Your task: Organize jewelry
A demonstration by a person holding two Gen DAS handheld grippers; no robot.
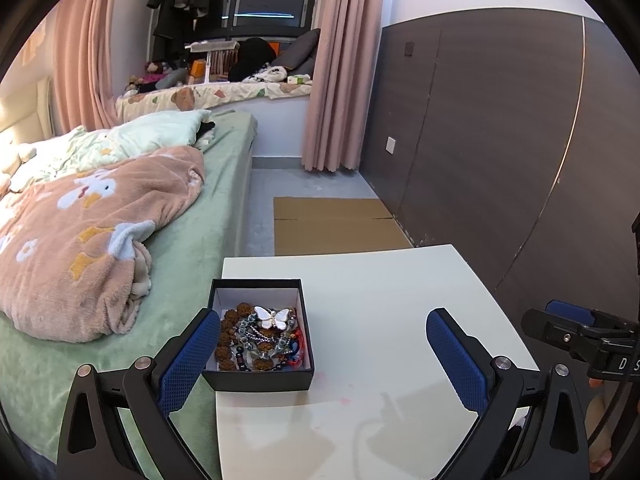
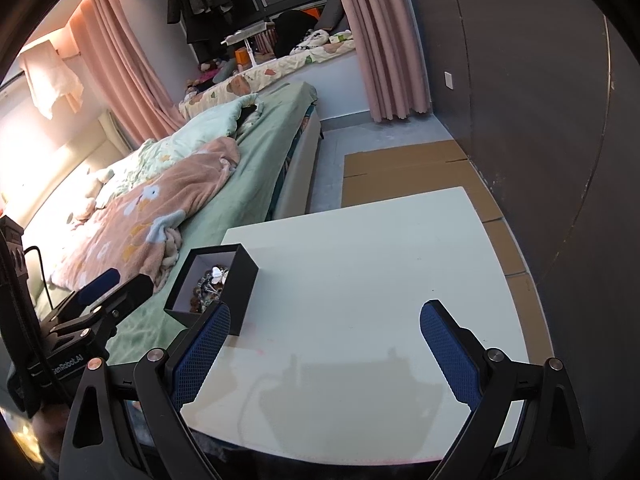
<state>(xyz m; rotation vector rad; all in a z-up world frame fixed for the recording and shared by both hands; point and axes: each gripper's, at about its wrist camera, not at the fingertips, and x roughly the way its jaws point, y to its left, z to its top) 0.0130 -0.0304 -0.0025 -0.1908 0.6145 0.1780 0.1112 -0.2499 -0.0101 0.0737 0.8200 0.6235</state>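
Observation:
A small black box (image 1: 260,378) with a white lining stands at the left edge of a white table (image 1: 380,320). It holds a tangle of jewelry (image 1: 260,344): brown bead strands, dark beads, a red cord and a white butterfly piece (image 1: 273,317) on top. My left gripper (image 1: 320,356) is open and empty, its left finger beside the box's left wall. In the right wrist view the box (image 2: 218,284) sits at the table's (image 2: 380,280) left edge. My right gripper (image 2: 326,352) is open and empty over the bare tabletop, to the right of the box.
A bed with a green sheet (image 1: 200,208) and a pink blanket (image 1: 80,240) runs along the table's left side. Flattened cardboard (image 1: 336,224) lies on the floor beyond the table. A dark wood-panel wall (image 1: 500,140) stands to the right.

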